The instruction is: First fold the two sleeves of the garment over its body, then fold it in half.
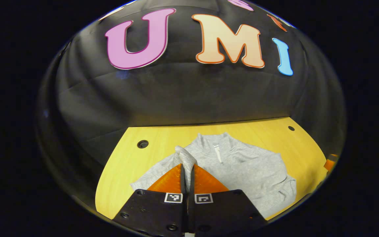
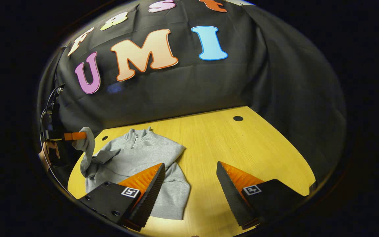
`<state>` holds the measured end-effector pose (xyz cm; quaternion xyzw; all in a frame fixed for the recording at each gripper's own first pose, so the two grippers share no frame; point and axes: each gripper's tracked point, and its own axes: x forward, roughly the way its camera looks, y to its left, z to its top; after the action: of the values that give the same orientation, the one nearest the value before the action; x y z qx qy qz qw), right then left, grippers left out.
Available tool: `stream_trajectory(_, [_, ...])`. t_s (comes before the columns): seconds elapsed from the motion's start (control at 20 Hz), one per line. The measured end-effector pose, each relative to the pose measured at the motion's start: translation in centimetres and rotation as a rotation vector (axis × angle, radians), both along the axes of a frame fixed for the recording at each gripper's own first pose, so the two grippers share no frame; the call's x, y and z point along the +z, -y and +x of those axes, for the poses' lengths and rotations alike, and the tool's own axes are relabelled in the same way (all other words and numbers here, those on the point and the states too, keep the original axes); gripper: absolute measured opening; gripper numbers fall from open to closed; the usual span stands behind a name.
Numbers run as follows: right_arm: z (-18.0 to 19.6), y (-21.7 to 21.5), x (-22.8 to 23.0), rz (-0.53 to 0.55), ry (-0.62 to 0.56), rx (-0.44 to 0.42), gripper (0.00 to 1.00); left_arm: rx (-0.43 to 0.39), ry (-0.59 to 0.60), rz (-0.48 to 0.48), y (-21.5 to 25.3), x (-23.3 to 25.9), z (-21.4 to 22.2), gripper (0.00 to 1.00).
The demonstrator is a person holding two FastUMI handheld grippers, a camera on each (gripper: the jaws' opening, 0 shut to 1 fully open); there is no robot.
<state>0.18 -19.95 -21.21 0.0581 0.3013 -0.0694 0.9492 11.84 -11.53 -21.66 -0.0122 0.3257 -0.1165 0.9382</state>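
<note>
Garment [image 1: 242,164] looked like soft heathered grey knit, matt, slightly fuzzy; pale zip at collar [image 1: 218,153]. Table [image 2: 242,144] read as light wood or wood-look laminate, smooth, faint sheen, fine straight grain, dark round holes [image 2: 238,118]. Left gripper [image 1: 187,172] and right gripper [image 2: 191,174]: finger backs orange ribbed plastic, semi-gloss; inner pads [image 2: 153,194] black, finely ridged, rubbery-looking, matt. Finger mounts [image 1: 150,210] black matt plastic with screw heads. Booth wall [image 2: 275,82] was black matt cloth, creased.

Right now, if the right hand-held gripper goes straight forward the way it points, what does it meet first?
Probably the bare wooden table: the open right hand-held gripper points over it, with the grey sweatshirt off to one side. Beyond stands the black cloth wall. Depth is unclear.
</note>
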Motion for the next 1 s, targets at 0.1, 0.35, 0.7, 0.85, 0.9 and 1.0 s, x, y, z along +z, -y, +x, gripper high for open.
stream_trajectory(0.1, [-0.5,1.3,0.0,0.001,-0.002,-0.016,0.98,-0.027,0.016,-0.01,2.4,0.6,0.5,0.01])
stream_trajectory(0.35, [-2.3,4.9,0.5,-0.007,0.001,-0.052,0.98,-0.102,0.01,-0.034,8.9,0.9,0.6,0.0])
stream_trajectory(0.7, [-3.0,8.5,0.9,0.005,0.001,-0.093,0.98,-0.241,-0.034,-0.019,17.9,-0.7,0.0,0.02])
stream_trajectory(0.85, [-3.2,8.8,0.4,0.001,-0.006,-0.09,0.94,-0.264,-0.047,0.007,20.4,-1.8,0.1,0.0])
stream_trajectory(0.9, [-3.1,8.8,0.3,0.004,-0.006,-0.084,0.94,-0.266,-0.056,0.019,20.9,-2.5,0.1,0.0])
stream_trajectory(1.0, [-3.2,8.6,0.0,0.013,-0.005,-0.073,0.94,-0.265,-0.072,0.022,21.8,-3.5,0.2,0.0])
